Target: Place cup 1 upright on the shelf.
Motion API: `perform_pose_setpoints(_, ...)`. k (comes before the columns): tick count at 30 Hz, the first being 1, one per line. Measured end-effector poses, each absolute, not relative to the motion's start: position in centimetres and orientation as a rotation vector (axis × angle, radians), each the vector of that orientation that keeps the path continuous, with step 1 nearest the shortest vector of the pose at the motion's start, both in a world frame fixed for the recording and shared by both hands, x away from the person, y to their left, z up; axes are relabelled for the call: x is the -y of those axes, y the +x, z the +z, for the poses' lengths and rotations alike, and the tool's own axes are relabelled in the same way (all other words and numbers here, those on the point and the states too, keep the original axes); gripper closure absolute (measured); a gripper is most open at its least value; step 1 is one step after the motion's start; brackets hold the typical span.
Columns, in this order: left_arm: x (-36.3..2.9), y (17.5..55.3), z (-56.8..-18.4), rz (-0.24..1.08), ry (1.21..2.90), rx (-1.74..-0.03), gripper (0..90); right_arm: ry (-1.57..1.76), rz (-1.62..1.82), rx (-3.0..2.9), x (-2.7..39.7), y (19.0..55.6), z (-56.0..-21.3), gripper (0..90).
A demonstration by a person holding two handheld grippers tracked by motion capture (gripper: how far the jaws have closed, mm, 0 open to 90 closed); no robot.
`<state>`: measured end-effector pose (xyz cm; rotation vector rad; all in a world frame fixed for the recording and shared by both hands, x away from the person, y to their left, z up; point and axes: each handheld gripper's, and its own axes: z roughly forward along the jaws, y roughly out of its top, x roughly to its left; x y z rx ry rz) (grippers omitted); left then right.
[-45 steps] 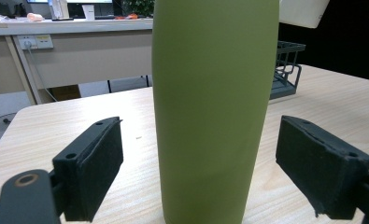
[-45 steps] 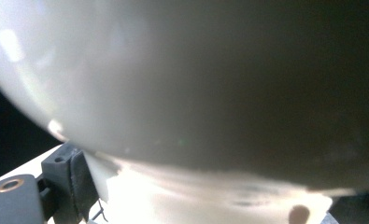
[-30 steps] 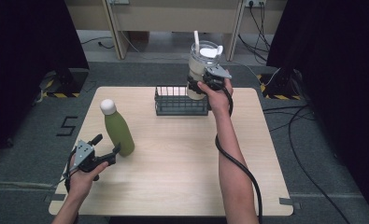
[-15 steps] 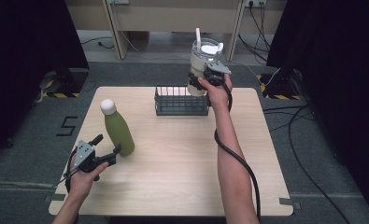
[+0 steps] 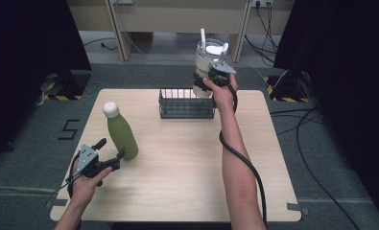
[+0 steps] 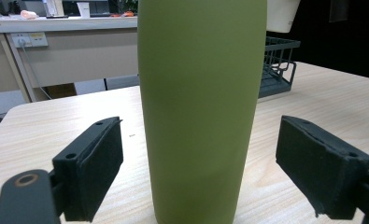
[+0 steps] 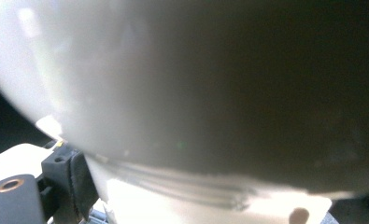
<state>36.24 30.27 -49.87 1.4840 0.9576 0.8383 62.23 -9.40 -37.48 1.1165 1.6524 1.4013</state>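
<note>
Two grippers busy. From above: right gripper (image 5: 211, 76) clamped on white tumbler (image 5: 207, 67), lifted over rack (image 5: 186, 103) at tabletop's (image 5: 187, 158) far edge. Up close: left gripper (image 6: 201, 163) open astride green bottle (image 6: 201, 107), pads clear, near left edge.

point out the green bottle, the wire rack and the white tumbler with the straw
green bottle (image 5: 122, 136), high view, middle of its green body
wire rack (image 5: 186, 114), high view, near front wall of the dark basket
white tumbler (image 5: 204, 60), high view, upper side wall just under the lid
</note>
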Motion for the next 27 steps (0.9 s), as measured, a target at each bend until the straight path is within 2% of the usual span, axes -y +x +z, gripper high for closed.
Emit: perform_pose_setpoints(27, -30.2, 36.3, -50.0, 0.83, 1.491, -0.949, 14.2, 1.11, 1.322, -1.699, 8.8, 63.1, -39.1, 9.9)
